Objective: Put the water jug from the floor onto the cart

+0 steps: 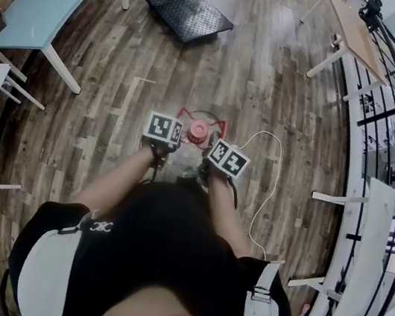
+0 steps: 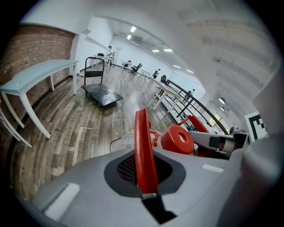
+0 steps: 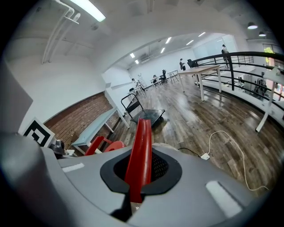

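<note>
Water jug (image 1: 199, 132) gripped from both sides, close in front of the person.
Left gripper (image 2: 143, 175) clenched on a red handle strap (image 2: 144, 142); right gripper (image 3: 138, 175) clamped on the matching strap (image 3: 140, 146). Jug's red cap (image 2: 177, 138) sits between the two. Jug looks to be off the wood floor (image 1: 272, 76), though the head view doesn't settle it. Cart (image 1: 187, 9) well apart ahead, near a pale blue table (image 1: 47, 2).
</note>
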Demonstrator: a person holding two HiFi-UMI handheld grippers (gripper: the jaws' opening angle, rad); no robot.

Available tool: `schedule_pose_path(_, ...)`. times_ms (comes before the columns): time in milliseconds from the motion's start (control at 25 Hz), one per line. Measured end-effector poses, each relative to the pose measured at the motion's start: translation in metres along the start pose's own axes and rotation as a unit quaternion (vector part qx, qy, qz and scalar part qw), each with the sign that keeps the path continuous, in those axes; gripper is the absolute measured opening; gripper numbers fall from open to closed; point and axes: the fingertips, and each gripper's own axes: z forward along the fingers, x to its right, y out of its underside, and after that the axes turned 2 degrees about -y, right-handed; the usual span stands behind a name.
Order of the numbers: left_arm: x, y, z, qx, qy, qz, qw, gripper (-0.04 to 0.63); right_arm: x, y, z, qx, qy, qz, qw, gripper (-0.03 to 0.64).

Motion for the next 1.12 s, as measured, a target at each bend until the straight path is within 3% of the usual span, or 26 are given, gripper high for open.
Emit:
schedule_pose_path(560,-0.036,-0.064,0.047,-0.004,-0.029,-0.012,0.9995,0.003,-0.001,-0.043,0.084,-0.035,-0.029,-0.012,0.999,0.017)
schedule_pose_path(1120,-0.03,-0.181,0.115,0.004,-0.059,-0.038,0.9975,0.003,0.023,-0.155,0.17,-0.058,-0.069,-0.039,0.995,0.017)
